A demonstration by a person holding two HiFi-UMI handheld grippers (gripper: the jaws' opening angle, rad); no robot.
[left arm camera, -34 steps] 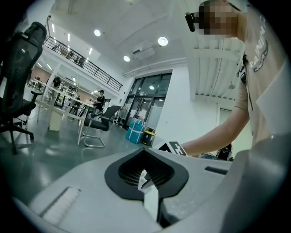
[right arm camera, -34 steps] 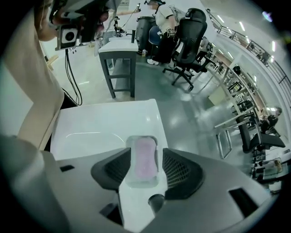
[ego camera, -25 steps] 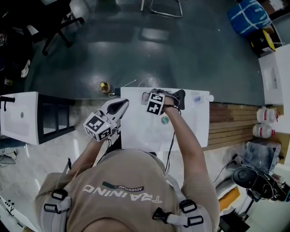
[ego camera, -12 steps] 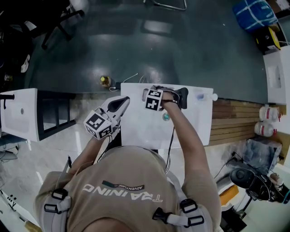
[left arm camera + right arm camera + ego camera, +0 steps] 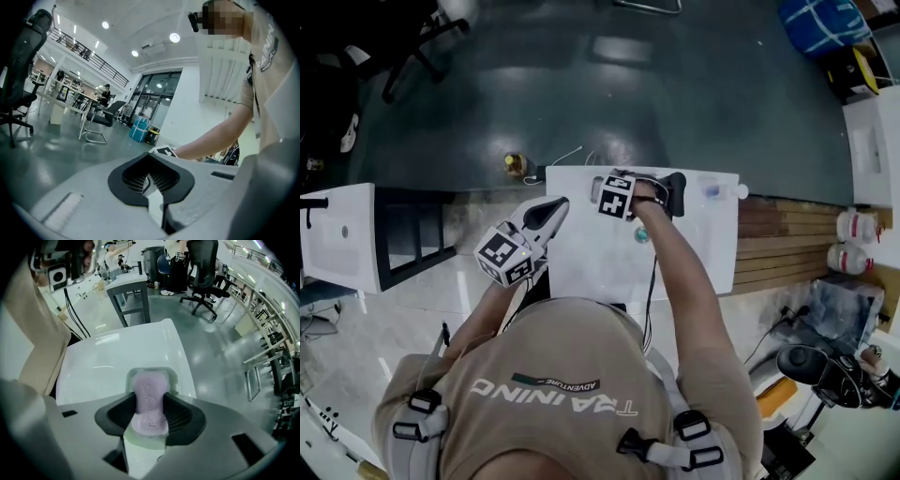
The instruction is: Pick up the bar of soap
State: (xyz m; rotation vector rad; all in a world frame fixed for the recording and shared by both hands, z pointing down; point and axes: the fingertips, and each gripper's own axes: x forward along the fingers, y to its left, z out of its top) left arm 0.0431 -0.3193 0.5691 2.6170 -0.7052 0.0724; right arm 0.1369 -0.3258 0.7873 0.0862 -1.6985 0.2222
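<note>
Jaws of right gripper (image 5: pixel 150 401) are closed in on the pale lilac bar of soap (image 5: pixel 149 387), with the dark ribbed pads (image 5: pixel 179 414) pressing its two long sides about mid-length, so it is clamped on the soap. Soap lies flat in a pale green translucent soap dish (image 5: pixel 174 378), far end poking out past the jaws, embossed lettering on top too soft to read. Dish sits on the white glossy table (image 5: pixel 108 364), near the edge farthest from the person, grey floor (image 5: pixel 220 348) beyond. Soap looks not yet lifted; its underside seems seated in the dish. Step in hand, as I judge it: grasp made, lift not started. Next move calls for a straight pull up with a steady squeeze. The soap is probably slick and rounded, so it could squirt out of the pads if the pressure is uneven, and the light dish might come up with it or slide. Left gripper (image 5: pixel 149 177) has its jaws together, only a thin sliver of light low between the pads, nothing held. It hangs at the table's left edge, pointed toward the right gripper's marker cube (image 5: pixel 617 197), idle. In the head view the soap itself is hidden under that cube. Also on the table, apart from the dish: a small teal round object (image 5: pixel 642 234) and a small clear bottle-like thing (image 5: pixel 719 192) near the right edge, neither in the way of a lift.
</note>
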